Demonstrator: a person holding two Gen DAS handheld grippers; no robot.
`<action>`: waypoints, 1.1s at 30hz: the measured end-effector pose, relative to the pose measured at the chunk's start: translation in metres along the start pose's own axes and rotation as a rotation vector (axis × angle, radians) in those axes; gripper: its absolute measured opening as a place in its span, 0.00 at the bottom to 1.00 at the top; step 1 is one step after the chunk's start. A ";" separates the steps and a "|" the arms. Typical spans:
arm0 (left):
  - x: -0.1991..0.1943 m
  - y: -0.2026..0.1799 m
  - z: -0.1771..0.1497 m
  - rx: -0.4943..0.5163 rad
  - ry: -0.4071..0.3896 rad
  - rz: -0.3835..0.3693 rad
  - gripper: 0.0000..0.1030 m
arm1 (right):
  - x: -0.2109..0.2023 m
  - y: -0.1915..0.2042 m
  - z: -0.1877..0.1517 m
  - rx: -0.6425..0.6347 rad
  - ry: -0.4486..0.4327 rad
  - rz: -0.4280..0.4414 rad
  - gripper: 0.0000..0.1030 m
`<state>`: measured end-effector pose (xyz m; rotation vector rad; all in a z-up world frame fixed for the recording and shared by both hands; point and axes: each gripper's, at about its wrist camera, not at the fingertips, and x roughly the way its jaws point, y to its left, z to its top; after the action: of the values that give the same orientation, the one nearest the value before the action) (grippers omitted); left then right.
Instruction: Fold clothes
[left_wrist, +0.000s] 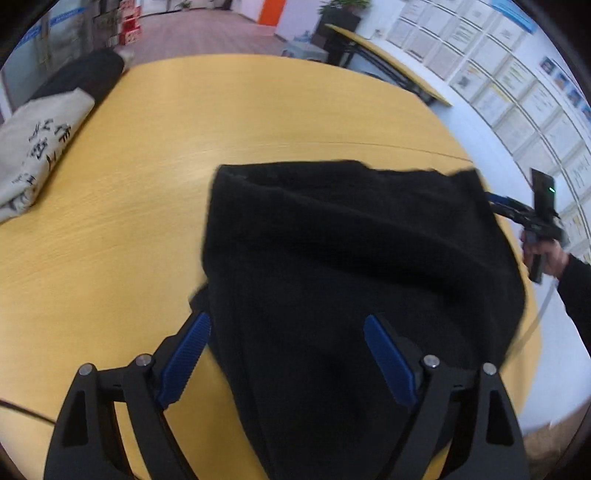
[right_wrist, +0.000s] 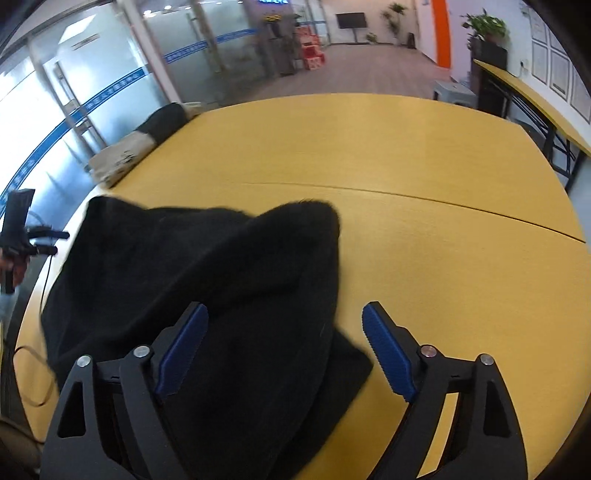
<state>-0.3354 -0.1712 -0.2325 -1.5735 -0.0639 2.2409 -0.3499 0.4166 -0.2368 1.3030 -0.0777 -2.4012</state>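
Observation:
A black garment lies bunched on the yellow table. My left gripper hovers over its near end, jaws wide apart and the blue pads clear of the cloth, which passes between them. In the right wrist view the same black garment fills the lower left. My right gripper is open above it, with one pad over cloth and the other over bare table. The right gripper shows at the garment's far right corner, held by a hand. The left gripper shows at the left edge.
A folded beige garment with printed characters and a dark folded one sit at the table's far left edge. A seam crosses the tabletop. Another yellow table stands by the wall. A thin cable hangs at the left.

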 end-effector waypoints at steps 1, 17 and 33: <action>0.011 0.008 0.007 -0.023 -0.002 0.005 0.86 | 0.009 -0.003 0.005 0.003 0.018 0.011 0.83; 0.041 0.050 0.024 -0.082 -0.088 -0.060 0.53 | -0.007 -0.072 -0.017 0.298 -0.174 0.170 0.07; 0.040 0.057 0.032 -0.096 0.001 -0.282 0.72 | 0.021 -0.097 -0.027 0.413 0.002 0.321 0.58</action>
<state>-0.3927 -0.2039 -0.2713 -1.5080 -0.3745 2.0428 -0.3698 0.5016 -0.2918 1.3394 -0.7580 -2.1726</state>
